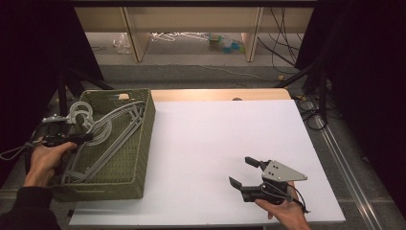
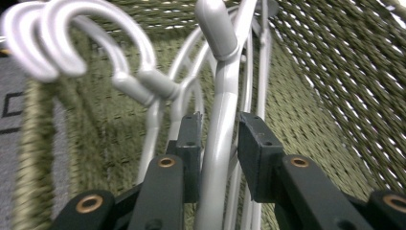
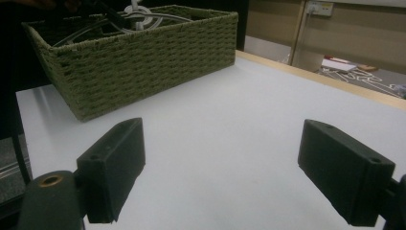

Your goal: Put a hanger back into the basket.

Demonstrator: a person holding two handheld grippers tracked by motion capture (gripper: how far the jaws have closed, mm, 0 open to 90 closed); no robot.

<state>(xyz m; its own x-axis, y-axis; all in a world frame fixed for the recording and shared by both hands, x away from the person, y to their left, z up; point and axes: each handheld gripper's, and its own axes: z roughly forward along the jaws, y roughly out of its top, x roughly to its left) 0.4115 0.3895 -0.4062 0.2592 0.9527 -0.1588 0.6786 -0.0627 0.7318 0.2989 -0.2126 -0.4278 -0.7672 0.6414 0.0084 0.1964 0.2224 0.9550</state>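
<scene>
Tongs on the left: jaws either side of one grey hanger, near its neck, pads close to the stem with a sliver of gap on the right-hand side. Closing on it rather than firmly clamped, as far as the left gripper view tells. In the high view these tongs sit at the left edge of the frame, over the near-left rim of the basket.

Grip is placed low on the neck, probably so the hook stays free and the hanger lifts out without dragging the others. Several more hangers lie stacked inside, hooks bunched toward the upper left of the basket.

Right tongs: jaws wide apart, holding nothing, held low at the lower right of the high view, aimed towards the basket. Likely waiting to receive or steady.

Surface: white sheet on a pale wooden top, bare apart from the basket at its left.

Room: dim, dark drapes at both sides, cables on the floor, wooden shelving legs and clutter at the top of the frame.
</scene>
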